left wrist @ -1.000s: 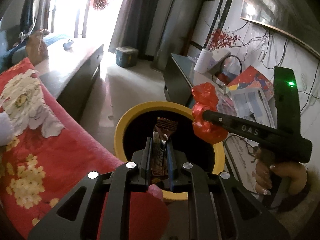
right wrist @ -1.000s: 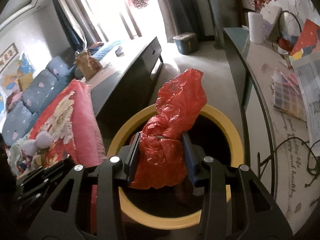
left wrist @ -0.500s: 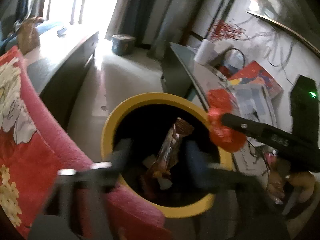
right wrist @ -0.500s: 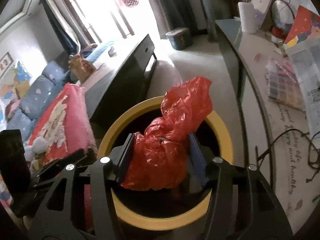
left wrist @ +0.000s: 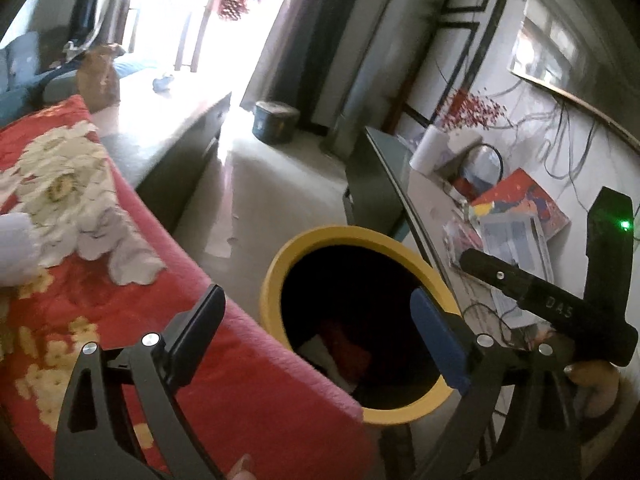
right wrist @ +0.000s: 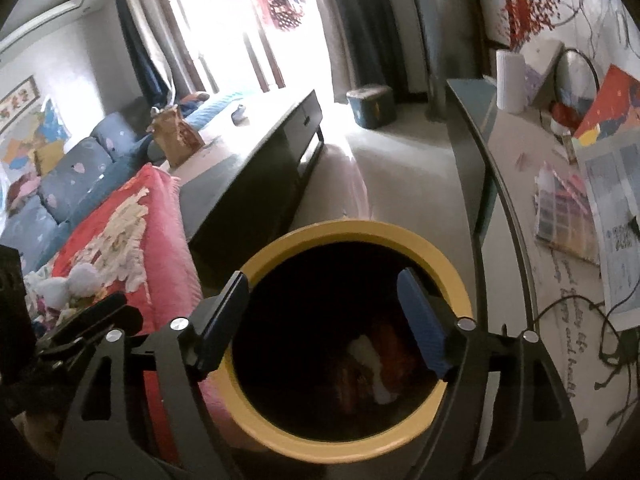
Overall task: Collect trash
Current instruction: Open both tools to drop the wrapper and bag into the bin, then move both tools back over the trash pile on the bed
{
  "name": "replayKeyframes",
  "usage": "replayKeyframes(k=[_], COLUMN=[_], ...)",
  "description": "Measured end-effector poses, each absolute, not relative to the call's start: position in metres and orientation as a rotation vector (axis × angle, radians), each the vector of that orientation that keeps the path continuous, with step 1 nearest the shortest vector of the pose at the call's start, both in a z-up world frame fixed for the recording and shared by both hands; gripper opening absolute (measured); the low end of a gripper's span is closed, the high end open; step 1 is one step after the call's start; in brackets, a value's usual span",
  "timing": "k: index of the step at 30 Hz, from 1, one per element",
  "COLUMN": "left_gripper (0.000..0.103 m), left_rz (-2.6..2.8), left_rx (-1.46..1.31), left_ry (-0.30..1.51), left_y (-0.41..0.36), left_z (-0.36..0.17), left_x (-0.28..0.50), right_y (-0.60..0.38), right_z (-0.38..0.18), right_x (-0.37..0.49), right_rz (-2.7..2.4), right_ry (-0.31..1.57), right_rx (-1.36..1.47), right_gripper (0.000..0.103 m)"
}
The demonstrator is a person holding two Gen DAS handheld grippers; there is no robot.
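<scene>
A yellow-rimmed bin [left wrist: 276, 264] with a dark inside stands on the floor between a red blanket and a glass table; it also shows in the right wrist view [right wrist: 452, 276]. Red and white trash [left wrist: 344, 344] lies at its bottom, and shows in the right wrist view [right wrist: 384, 356] too. My left gripper [left wrist: 316, 320] is open and empty above the bin's near left rim. My right gripper [right wrist: 324, 316] is open and empty right over the bin's mouth. The right gripper's body [left wrist: 548, 308] shows in the left wrist view at the right.
A red flowered blanket [left wrist: 92, 264] lies left of the bin. A glass table [right wrist: 560, 240] with papers, cables and a white vase [right wrist: 510, 80] runs along the right. A dark low cabinet [right wrist: 256, 168] and a blue sofa [right wrist: 68, 176] stand at the left.
Both grippers opened. The brown wrapper fell from my left gripper and the red plastic bag from my right gripper into the bin. My left gripper shifted left.
</scene>
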State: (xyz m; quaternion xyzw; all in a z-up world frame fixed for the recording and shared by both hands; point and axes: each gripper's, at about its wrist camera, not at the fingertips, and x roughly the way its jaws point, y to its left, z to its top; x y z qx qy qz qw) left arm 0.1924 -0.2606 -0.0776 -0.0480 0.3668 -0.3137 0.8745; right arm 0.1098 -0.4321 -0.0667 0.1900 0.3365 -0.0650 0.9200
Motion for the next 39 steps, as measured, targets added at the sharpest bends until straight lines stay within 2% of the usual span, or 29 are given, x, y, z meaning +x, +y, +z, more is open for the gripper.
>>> replayKeyframes(k=[10, 11, 17, 39], left_gripper=[0.091, 0.091, 0.092, 0.092], left_rz=[-0.563, -0.554, -0.512, -0.312], left_rx=[-0.099, -0.098, -0.085, -0.151], left_ry=[0.644, 0.631, 0.582, 0.514], left_y=[-0.225, -0.220, -0.200, -0.111], left_z=[-0.042, -0.039, -0.024, -0.014], left_x=[0.171, 0.168, 0.157, 0.144], right_y=[-0.403, -0.400, -0.377, -0.303], right_z=[-0.043, -0.041, -0.029, -0.012], right_x=[0.106, 0.105, 0.103, 0.102], right_rz=[-0.060, -0.052, -0.004, 0.164], right_ry=[0.649, 0.647, 0.626, 0.611], right_rx=[0.343, 0.339, 0.305, 0.221], right_gripper=[0.070, 0.072, 0.074, 0.075])
